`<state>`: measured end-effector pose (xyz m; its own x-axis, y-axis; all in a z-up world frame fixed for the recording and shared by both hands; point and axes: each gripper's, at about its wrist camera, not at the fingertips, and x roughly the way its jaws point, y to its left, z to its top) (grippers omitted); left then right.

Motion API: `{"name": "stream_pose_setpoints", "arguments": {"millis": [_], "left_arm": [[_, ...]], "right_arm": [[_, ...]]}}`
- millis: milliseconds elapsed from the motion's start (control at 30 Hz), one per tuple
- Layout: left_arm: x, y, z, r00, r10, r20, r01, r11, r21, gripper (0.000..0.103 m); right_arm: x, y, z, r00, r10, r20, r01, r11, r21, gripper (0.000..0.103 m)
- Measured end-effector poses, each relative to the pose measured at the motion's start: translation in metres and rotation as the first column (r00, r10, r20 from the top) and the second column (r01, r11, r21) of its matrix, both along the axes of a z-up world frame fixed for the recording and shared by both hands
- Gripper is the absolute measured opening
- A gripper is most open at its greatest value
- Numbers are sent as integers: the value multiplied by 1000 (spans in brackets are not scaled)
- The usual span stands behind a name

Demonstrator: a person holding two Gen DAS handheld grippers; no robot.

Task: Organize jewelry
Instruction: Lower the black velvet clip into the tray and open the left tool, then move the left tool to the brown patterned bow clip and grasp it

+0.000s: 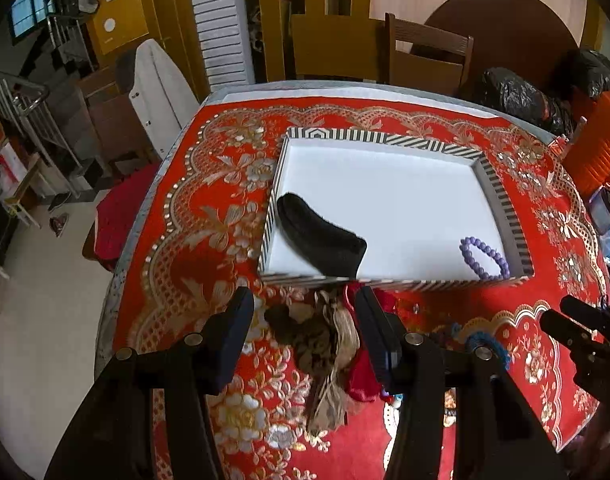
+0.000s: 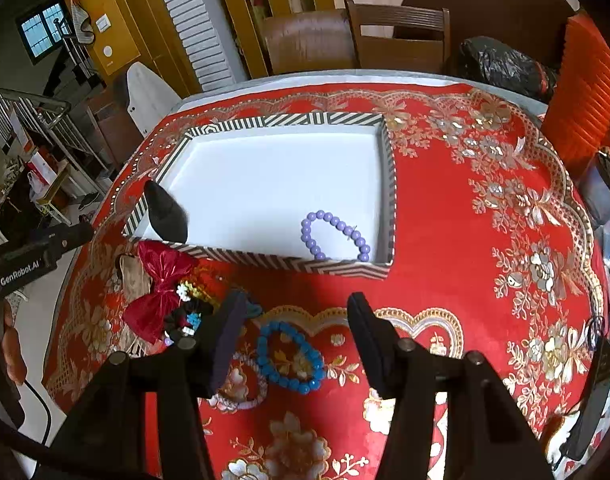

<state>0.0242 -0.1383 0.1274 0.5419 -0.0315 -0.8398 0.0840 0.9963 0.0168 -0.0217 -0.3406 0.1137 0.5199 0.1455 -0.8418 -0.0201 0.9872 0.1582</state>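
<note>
Because the jewelry is being sorted into the striped box (image 2: 265,261), the purple bead bracelet (image 2: 337,236) already lies in its near right corner, round and shiny. A blue bead bracelet (image 2: 291,356) waits on the red cloth (image 2: 445,240) between the spread-apart, empty right gripper (image 2: 295,312). The left gripper (image 1: 305,300) also gapes wide above a brown bow (image 1: 317,340).
</note>
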Motion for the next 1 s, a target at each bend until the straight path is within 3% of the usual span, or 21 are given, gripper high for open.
{"name": "stream_pose_setpoints", "arguments": {"millis": [433, 1000], "left_arm": [[-20, -1, -1, 1000, 0, 2, 0, 1000, 9, 29], [-37, 12, -6, 999, 11, -35, -13, 999, -47, 29]], "right_arm": [[-15, -1, -3, 1000, -5, -7, 5, 1000, -16, 59], [-22, -6, -4, 999, -36, -24, 35, 999, -14, 60]]}}
